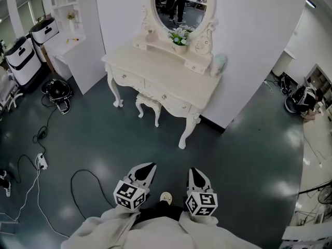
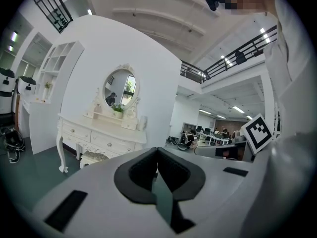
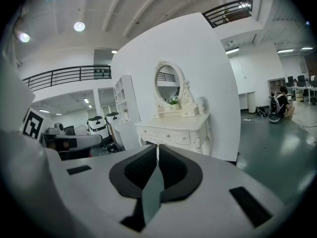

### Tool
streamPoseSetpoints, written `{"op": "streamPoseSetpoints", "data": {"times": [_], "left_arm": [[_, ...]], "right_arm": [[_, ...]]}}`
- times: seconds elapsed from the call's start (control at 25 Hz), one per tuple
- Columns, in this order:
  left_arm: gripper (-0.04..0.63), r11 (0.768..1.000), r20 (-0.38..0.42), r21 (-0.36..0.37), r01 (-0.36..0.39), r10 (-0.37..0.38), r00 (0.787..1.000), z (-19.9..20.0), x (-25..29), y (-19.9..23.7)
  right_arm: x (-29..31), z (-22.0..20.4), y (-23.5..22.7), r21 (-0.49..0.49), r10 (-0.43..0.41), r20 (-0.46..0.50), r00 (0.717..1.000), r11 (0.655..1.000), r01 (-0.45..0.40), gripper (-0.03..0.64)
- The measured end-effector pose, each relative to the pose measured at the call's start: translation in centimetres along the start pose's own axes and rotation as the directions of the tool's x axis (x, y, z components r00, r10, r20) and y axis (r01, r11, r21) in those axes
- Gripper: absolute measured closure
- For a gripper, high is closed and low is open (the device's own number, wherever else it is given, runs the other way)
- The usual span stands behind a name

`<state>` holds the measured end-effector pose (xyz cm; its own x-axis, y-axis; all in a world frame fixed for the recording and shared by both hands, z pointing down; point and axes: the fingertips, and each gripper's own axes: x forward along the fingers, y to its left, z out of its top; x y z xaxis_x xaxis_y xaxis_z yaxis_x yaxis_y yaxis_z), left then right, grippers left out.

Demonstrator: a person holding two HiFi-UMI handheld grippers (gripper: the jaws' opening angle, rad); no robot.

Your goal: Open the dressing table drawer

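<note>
Far left in the head view stand two white-and-black machines (image 1: 21,58), with one white shelf unit (image 1: 67,14) behind them. Loose cables (image 1: 31,185) trail over the dark floor (image 1: 249,154) below.

One cream dressing table (image 1: 161,74) stands against the white wall, at the top centre of the head view. It carries one oval mirror (image 1: 181,4), one pot of flowers (image 1: 179,38) and one pale cylinder (image 1: 219,64) at its right end. Two drawer fronts (image 1: 127,78) sit side by side along its front, both shut. One matching stool (image 1: 148,104) is tucked under it.

There are two grippers, each with one marker cube. They are held low and side by side at the bottom of the head view, pale sleeves (image 1: 104,227) behind them. One shoe toe (image 1: 166,196) shows between them.

The left gripper (image 1: 148,167) points toward the table, tilted slightly downward and well apart from it. Its jaws are pressed together with nothing between them.

The right gripper (image 1: 194,171) is posed the same way. Its jaws also meet, empty, and the table is framed just above them in the right gripper view.
</note>
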<state>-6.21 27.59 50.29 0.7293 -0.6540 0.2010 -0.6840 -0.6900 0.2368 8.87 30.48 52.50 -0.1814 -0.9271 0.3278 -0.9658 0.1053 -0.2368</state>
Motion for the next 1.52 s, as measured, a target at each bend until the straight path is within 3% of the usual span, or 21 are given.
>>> {"op": "streamPoseSetpoints", "data": {"times": [0.48,0.84,1.08,1.52], "left_arm": [[0.579,0.997,-0.010,-0.032,-0.069,0.069,0.998,0.3,3.9,2.5],[0.579,0.994,-0.015,-0.047,-0.102,0.102,0.995,-0.1,4.7,1.8],[0.578,0.991,-0.046,-0.075,-0.110,0.106,0.993,-1.6,3.9,1.3],[0.578,0.996,-0.069,-0.045,-0.076,0.073,0.995,-1.9,6.2,1.6]], "right_arm": [[5.2,1.1,-2.2,0.010,0.066,-0.037,0.997,0.998,-0.065,0.577],[5.8,0.6,-3.3,0.035,0.096,-0.063,0.993,0.995,-0.094,0.577],[4.7,-0.9,-4.2,0.076,0.076,-0.087,0.993,0.995,-0.070,0.577],[5.9,-0.5,-6.2,0.075,0.029,-0.081,0.996,0.997,-0.023,0.577]]}}
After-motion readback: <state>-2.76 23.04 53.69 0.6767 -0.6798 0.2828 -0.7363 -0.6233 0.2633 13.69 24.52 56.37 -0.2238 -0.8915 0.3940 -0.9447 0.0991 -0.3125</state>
